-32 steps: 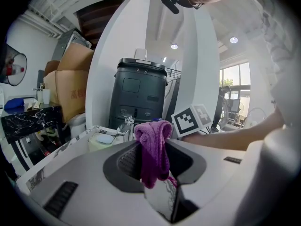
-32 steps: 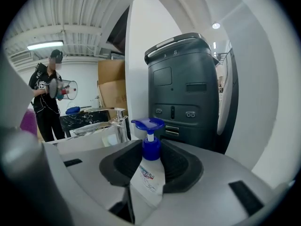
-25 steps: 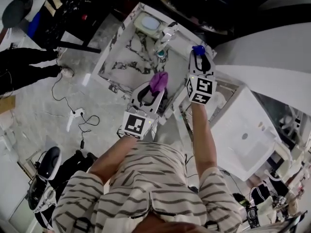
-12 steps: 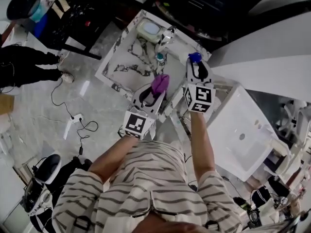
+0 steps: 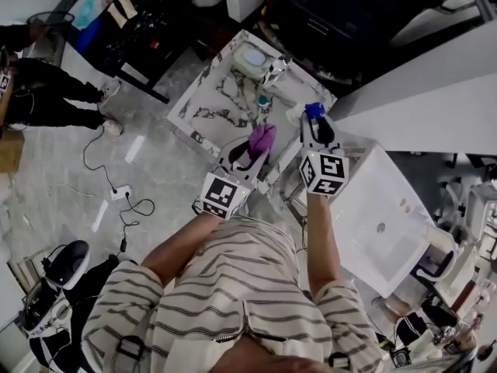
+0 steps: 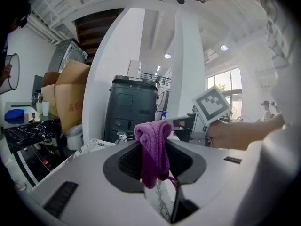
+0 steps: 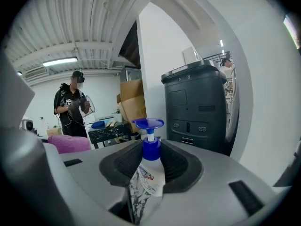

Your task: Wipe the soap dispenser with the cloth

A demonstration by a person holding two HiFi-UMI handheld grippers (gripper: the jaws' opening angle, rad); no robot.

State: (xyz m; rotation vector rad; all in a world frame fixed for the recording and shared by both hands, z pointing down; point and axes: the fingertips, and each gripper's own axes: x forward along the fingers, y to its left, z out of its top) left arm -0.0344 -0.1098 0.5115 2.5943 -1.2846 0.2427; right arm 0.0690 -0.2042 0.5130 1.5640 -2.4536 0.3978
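Your soap dispenser (image 7: 149, 171) stands upright between the jaws of your right tool (image 5: 317, 130), which clamp its body below the blue pump (image 7: 148, 124). Just to its left, apart from it, your left tool (image 5: 247, 154) pinches the purple cloth (image 6: 153, 147). Both hang over the near edge of the marbled worktop (image 5: 221, 92).

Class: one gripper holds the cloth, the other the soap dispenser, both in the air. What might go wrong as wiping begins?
1. The dispenser hangs in the air, pinched only at its body by the right gripper; a sideways push may twist it loose.
2. Its pump is exposed; pressing it would likely squirt soap.
3. The cloth is bunched in the left gripper, so hard fingers may strike first.
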